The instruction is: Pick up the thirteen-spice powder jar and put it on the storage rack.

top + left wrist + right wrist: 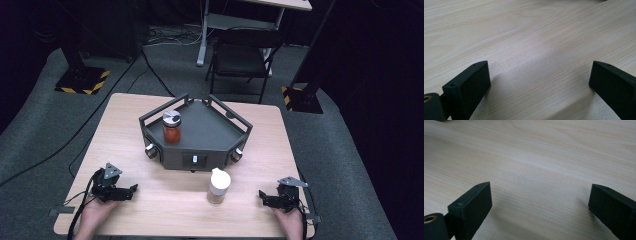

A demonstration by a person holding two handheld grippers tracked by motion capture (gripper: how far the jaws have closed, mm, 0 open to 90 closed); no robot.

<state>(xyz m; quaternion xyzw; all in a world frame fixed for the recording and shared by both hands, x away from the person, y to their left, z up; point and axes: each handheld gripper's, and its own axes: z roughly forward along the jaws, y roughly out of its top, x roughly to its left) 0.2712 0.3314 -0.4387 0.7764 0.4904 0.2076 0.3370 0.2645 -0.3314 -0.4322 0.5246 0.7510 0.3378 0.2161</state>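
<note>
1. Resting both grippers low on the table (150,200), I have the left gripper (134,189) at the near-left corner and the right gripper (261,195) at the near-right one, each pointing inward toward the other.
2. My left gripper view shows its two black jaws spread wide, with bare wood grain between them and nothing gripped.
3. My right gripper view shows the same: jaws well apart over bare tabletop, nothing between the pads.
4. A white-capped jar (218,186) stands upright between my two tools, a bit nearer the right one and clear of both.
5. From the right gripper, that jar lies straight ahead of the jaw tips; from the left gripper it sits farther ahead along the same line.
6. Beyond the jar, away from both grippers, stands a dark tray (210,135) with a railed rim and knobs on its near face.
7. On the tray, toward its left side, a silver-lidded jar (171,126) with red contents stands upright, well apart from both tools and somewhat closer to my left one.
</note>
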